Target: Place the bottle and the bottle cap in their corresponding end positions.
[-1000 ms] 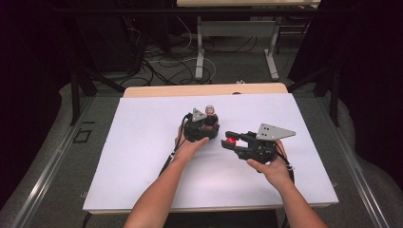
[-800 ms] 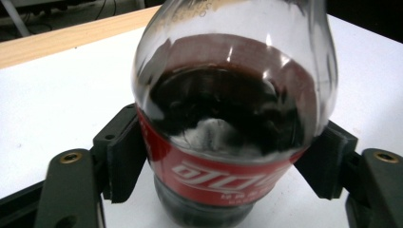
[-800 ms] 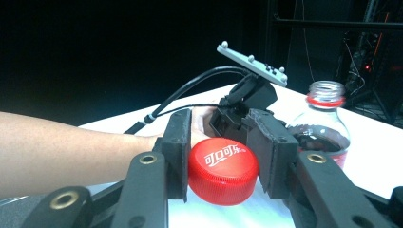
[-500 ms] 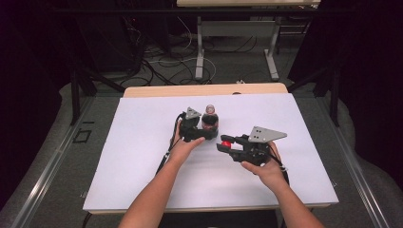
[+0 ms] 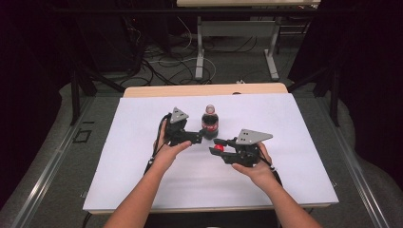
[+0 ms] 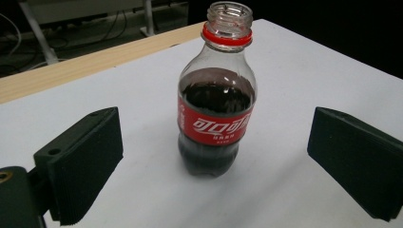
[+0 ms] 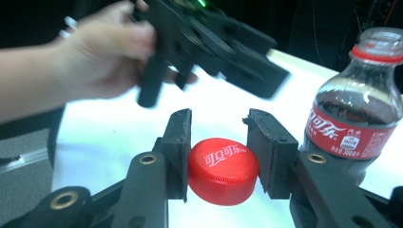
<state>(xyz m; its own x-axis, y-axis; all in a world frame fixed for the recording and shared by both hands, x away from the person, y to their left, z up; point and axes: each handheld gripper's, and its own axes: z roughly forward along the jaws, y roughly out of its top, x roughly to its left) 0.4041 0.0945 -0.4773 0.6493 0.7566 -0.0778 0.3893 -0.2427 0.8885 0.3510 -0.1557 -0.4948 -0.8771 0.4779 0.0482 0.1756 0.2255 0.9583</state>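
Two grippers flank the upright, uncapped cola bottle (image 5: 209, 122) mid-table. Wide-jawed, the left gripper (image 6: 214, 156) frames it dead ahead, at twelve o'clock. The right gripper (image 7: 219, 161) pinches the red cap (image 7: 223, 170), bottle at its two o'clock.

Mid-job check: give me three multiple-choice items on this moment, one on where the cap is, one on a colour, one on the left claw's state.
1. Where is the red cap?
A. On the bottle's neck
B. Between the right claw's jaws
C. Lying on the table

2. What colour is the bottle label?
A. Red
B. Blue
C. Green

3. How does the left claw stand?
A. Shut on the bottle
B. Shut on the cap
C. Open, a jaw on each side of the bottle

Answers: 1 B, the right claw view shows the cap pinched between its pads. 2 A, a red band with white lettering. 3 C, the left claw view shows clear gaps between both pads and the bottle.
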